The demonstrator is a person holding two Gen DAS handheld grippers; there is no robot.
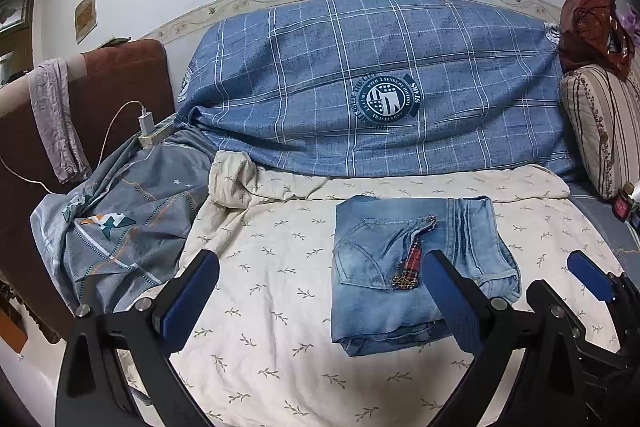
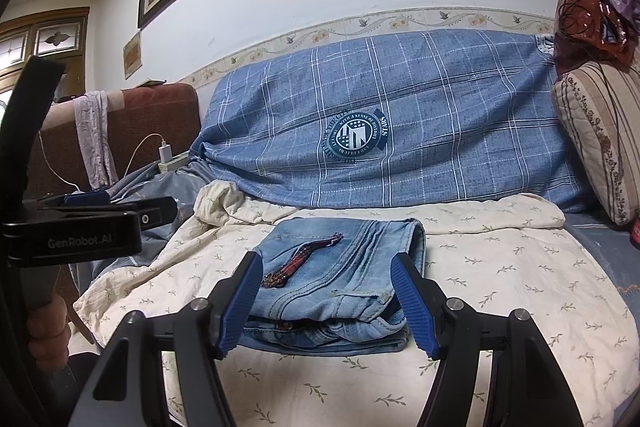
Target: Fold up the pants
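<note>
A pair of light blue jeans [image 1: 420,267] lies folded into a compact rectangle on the cream leaf-print sheet [image 1: 272,299], with a red plaid trim strip on top. It also shows in the right wrist view [image 2: 340,279]. My left gripper [image 1: 320,299] is open and empty, above the sheet just in front of the jeans. My right gripper [image 2: 326,303] is open and empty, its blue pads either side of the jeans' near edge, not closed on them. The right gripper also shows in the left wrist view [image 1: 592,279], to the right of the jeans.
A blue plaid quilt [image 1: 380,87] is heaped along the wall behind the jeans. A grey patterned cover [image 1: 120,227] lies bunched at the left, beside a brown headboard [image 1: 120,87] and a charger on a power strip [image 1: 146,125]. A striped pillow [image 1: 600,123] stands at the right.
</note>
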